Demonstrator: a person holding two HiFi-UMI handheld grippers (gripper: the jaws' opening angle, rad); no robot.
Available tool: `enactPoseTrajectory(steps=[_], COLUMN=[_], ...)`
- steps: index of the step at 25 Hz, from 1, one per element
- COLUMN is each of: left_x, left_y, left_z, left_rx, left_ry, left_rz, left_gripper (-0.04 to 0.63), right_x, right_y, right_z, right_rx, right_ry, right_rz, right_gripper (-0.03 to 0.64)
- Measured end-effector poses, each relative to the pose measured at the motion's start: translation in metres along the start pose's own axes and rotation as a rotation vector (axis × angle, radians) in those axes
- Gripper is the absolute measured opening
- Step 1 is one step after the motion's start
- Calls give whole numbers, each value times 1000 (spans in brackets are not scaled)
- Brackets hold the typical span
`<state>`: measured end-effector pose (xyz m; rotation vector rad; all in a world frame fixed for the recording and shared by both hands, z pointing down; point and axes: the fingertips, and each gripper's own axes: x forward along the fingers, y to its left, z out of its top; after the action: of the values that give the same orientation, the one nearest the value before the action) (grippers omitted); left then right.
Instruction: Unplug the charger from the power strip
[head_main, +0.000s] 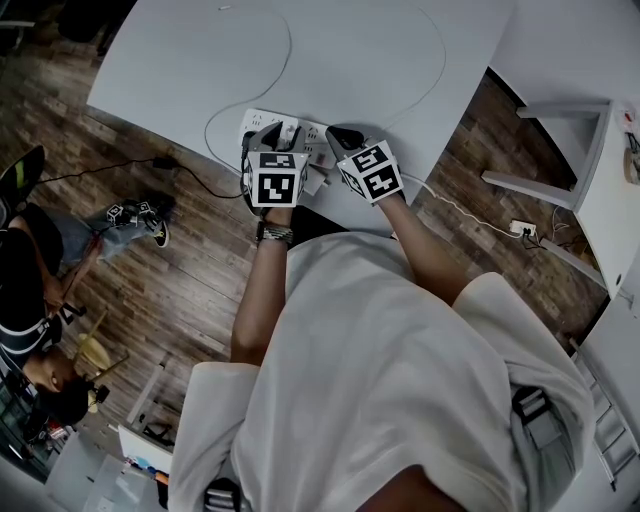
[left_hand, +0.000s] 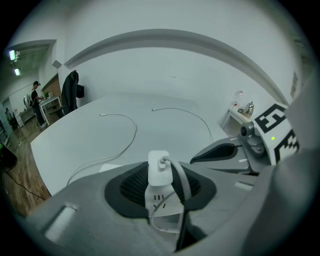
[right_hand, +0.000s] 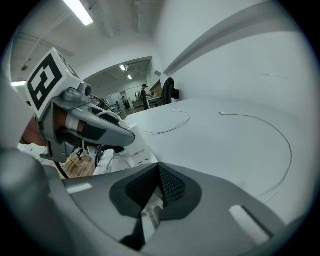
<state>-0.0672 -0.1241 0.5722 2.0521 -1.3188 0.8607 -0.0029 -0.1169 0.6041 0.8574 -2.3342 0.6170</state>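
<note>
A white power strip (head_main: 258, 119) lies at the near edge of the white table (head_main: 180, 60), and both grippers are down on it. In the left gripper view a white charger (left_hand: 159, 169) stands plugged into the strip's socket face (left_hand: 161, 201), a white cable leaving its top. My left gripper (left_hand: 160, 175) is shut on that charger, one black pad on each side. My right gripper (right_hand: 160, 175) sits just to the right of it with its tips pressed together, and white plastic of the strip (right_hand: 150, 216) shows behind them. In the head view the marker cubes hide the charger.
Two thin white cables (head_main: 288, 45) (head_main: 440, 62) curve across the table behind the strip. A black cable (head_main: 120, 170) runs over the wooden floor at left, where a person (head_main: 30, 270) sits. A white shelf unit (head_main: 590, 170) stands at right.
</note>
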Motion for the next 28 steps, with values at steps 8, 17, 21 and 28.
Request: enactPoseTrajectory(steps=[8,17,21,28], left_x=[-2,-9,-12,-12], left_y=[1,-3,4,-3], left_z=[-1,14,14,3], left_rx=[18,49,-38,-186], left_ry=[2,-33,-48,-71], left_rz=[5,13,-19,-140], left_gripper=[138,138,138,140], right_x=[0,0,0,0], right_y=[2,1,2,2], right_z=[0,0,0,-1], right_rx=[-4,-11,-9,-8], right_ry=[0,-3,-1,-5], right_rz=[1,-5,-6,-9], right_gripper=[2,2,2,2])
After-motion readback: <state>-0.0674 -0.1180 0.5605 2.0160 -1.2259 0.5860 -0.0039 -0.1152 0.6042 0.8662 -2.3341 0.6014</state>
